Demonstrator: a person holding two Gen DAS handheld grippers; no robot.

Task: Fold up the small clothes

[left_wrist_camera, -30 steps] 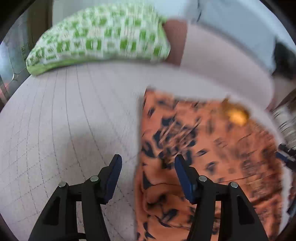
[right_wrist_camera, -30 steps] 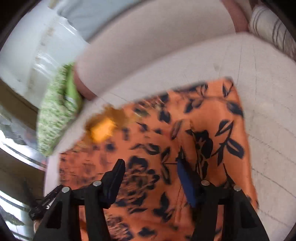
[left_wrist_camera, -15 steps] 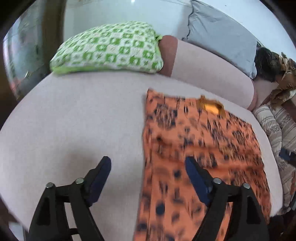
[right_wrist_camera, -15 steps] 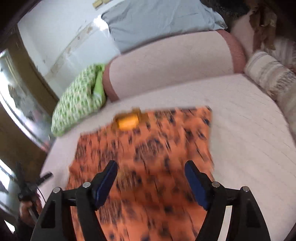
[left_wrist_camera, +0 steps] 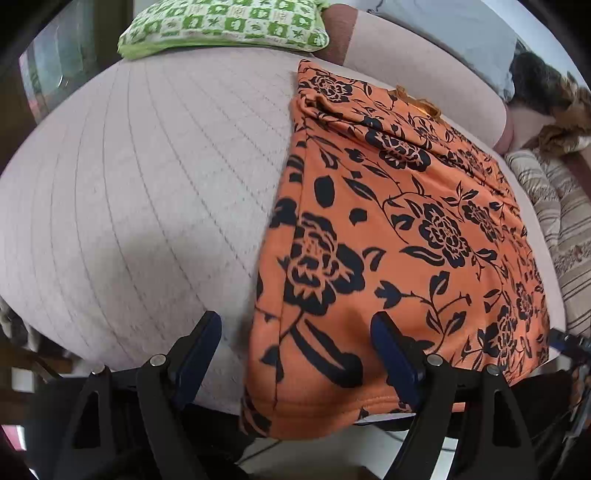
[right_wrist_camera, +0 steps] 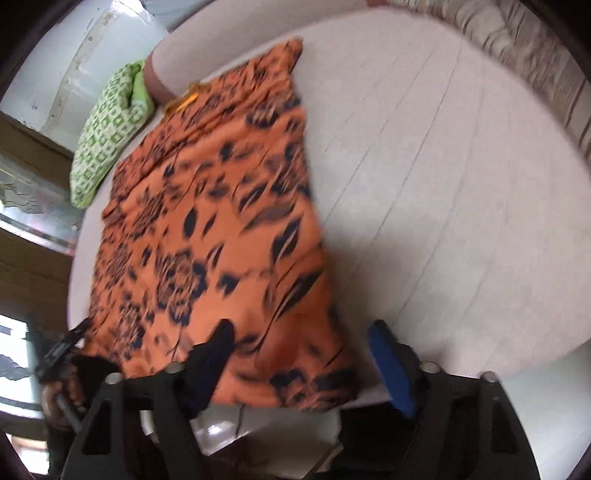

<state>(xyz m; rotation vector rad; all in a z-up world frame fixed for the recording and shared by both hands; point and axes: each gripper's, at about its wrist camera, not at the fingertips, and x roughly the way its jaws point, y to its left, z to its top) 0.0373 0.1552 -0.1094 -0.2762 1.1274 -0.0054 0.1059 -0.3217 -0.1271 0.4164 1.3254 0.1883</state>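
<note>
An orange garment with black flowers lies spread flat on the pale quilted seat, its near hem hanging over the front edge. My left gripper is open above the garment's near left corner, and its pads press on nothing. In the right wrist view the same garment is blurred. My right gripper hovers over the near right corner with its jaws closing. Cloth lies below the gap, but the pads do not pinch it. The left gripper shows at the lower left, in a hand.
A green and white checked cushion leans at the back left by the pale backrest. A striped beige cushion lies on the right, with a grey cushion behind. The floor shows below the seat's front edge.
Both grippers have drawn back from over the garment's middle to the seat's front edge. The left jaws stand wider than a second ago. The garment lies spread out.
</note>
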